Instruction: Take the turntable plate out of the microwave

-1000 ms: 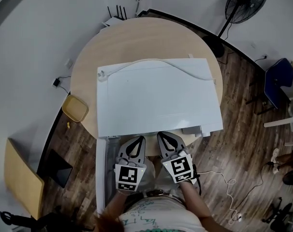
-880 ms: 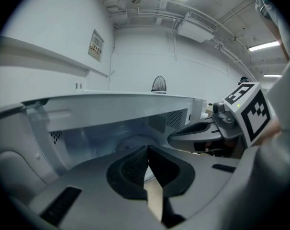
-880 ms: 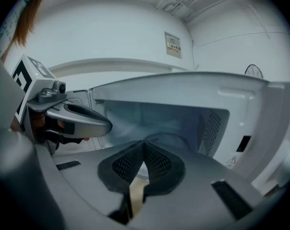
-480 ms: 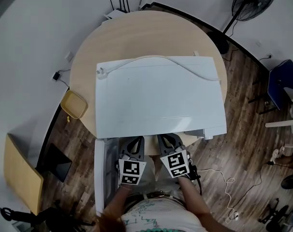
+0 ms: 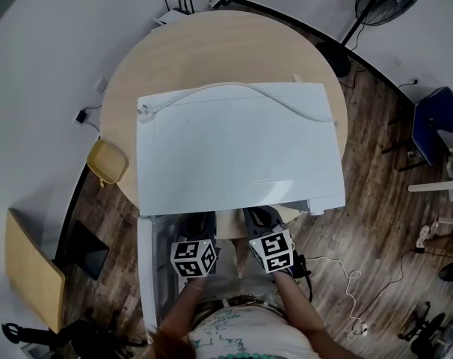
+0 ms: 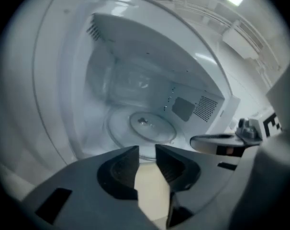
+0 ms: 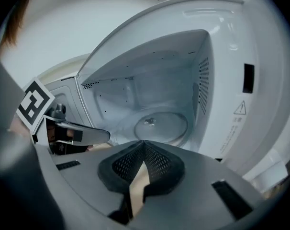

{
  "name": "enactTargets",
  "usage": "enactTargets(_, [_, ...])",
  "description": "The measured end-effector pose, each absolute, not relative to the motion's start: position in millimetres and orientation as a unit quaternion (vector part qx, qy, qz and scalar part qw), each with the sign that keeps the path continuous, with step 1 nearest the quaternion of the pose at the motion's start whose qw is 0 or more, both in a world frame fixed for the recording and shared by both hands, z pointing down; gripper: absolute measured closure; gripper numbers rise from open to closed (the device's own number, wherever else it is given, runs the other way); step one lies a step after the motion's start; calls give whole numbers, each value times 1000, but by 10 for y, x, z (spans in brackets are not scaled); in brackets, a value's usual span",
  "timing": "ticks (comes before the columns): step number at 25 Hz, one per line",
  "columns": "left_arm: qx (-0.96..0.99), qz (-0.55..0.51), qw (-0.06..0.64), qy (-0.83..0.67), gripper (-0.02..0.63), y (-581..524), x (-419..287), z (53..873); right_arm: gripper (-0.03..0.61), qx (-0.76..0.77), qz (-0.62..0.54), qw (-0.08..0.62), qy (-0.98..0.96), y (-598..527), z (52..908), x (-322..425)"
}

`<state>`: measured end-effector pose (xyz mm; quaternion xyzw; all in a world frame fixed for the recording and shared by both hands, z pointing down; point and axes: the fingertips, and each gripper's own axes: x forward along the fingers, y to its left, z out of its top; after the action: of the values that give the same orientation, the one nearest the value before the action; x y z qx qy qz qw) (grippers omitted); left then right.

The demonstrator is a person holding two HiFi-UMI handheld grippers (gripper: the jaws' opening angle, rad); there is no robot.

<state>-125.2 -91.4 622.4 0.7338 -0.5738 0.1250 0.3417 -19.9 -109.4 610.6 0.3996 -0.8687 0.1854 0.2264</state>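
Glass turntable plate [image 7: 157, 123] sits flat inside the open microwave [image 5: 234, 148]; left tongs [image 6: 146, 149], jaws just opening, hold nothing; right tongs [image 7: 144, 143] closed, empty (plate likely heavy, slick, breakable: pinch its near rim).

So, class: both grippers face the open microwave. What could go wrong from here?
The clear round glass turntable plate is smooth and could slip from one edge grip. The left gripper, jaws just opening, empty, sits close beside the shut right gripper; they may collide in the mouth of the white microwave.
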Motion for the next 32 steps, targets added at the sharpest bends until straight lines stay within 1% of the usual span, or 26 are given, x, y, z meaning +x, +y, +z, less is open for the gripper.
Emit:
enactTargets(1, [720, 105, 373, -576, 457, -907, -1257, 6282, 586, 401, 192, 224, -867, -1086, 6116, -174])
enactTargets(2, [706, 89, 399, -577, 425, -903, -1259, 6339, 588, 402, 197, 223, -866, -1078, 6119, -146])
enactTargets(3, [694, 76, 422, -579, 425, -904, -1260, 6390, 586, 404, 200, 224, -864, -1068, 6117, -114])
enactTargets(5, [666, 40, 464, -583, 398, -925, -1263, 6463, 586, 407, 201, 227, -862, -1043, 6105, -40])
enactTargets(7, [626, -14, 516, -585, 367, -962, -1266, 6525, 586, 407, 203, 229, -860, -1010, 6105, 27])
enactTargets(9, [579, -69, 566, -583, 356, -1006, -1260, 6579, 587, 406, 209, 231, -859, -973, 6127, 95])
enactTargets(12, [532, -110, 606, -581, 347, -1079, -1232, 6643, 588, 411, 212, 234, -856, -932, 6152, 206])
enactTargets(17, [495, -117, 618, -600, 348, -1124, -1230, 6716, 586, 416, 218, 231, -852, -884, 6127, 354])
enactTargets(19, [493, -114, 617, -603, 376, -1111, -1241, 6727, 588, 420, 214, 235, -850, -886, 6116, 415])
enactTargets(23, [493, -123, 619, -599, 407, -1098, -1230, 6716, 587, 425, 212, 231, -849, -945, 6055, 489])
enactTargets(26, [496, -132, 619, -595, 452, -1066, -1235, 6680, 586, 425, 215, 224, -850, -989, 6029, 484])
enactTargets(28, [503, -139, 615, -591, 491, -1035, -1249, 6638, 586, 424, 225, 216, -851, -992, 6023, 458])
enactTargets(32, [517, -157, 615, -575, 518, -1008, -1268, 6569, 586, 424, 260, 184, -848, -962, 6037, 417])
